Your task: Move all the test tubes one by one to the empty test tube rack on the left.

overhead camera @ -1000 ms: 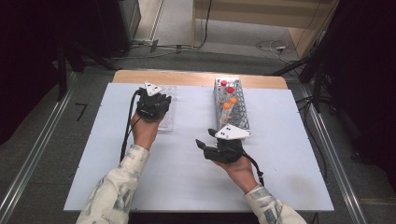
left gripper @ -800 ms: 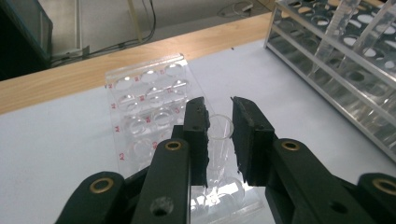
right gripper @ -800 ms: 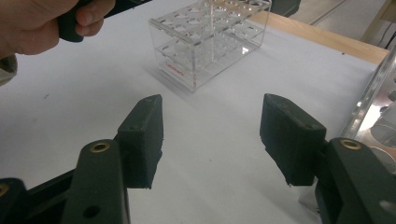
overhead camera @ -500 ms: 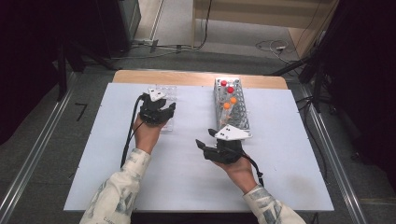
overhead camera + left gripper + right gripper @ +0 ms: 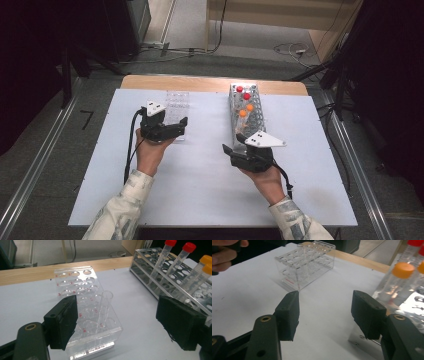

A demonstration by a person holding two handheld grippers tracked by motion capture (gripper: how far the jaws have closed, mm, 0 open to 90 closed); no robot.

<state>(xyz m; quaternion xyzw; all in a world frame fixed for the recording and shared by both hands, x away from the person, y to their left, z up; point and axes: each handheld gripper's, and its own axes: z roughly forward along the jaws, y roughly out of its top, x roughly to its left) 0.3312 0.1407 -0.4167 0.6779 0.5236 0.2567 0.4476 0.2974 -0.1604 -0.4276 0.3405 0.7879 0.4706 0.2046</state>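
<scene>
- Two racks on the white table (image 5: 200, 190) — clear acrylic rack (image 5: 87, 315) at left, metal rack (image 5: 248, 117) at right.
- Acrylic rack holds one uncapped clear tube (image 5: 103, 303), upright in a near-row hole.
- Metal rack holds four capped tubes: two red-capped tubes (image 5: 178, 256) at the far end, two orange-capped tubes (image 5: 200, 272) nearer me.
- My left gripper (image 5: 116, 322): jaws have just been opening — apart now, nothing clamped, near end of the acrylic rack between them.
- My right gripper (image 5: 324, 315): jaws apart, empty, just beside the metal rack's near end.
</scene>
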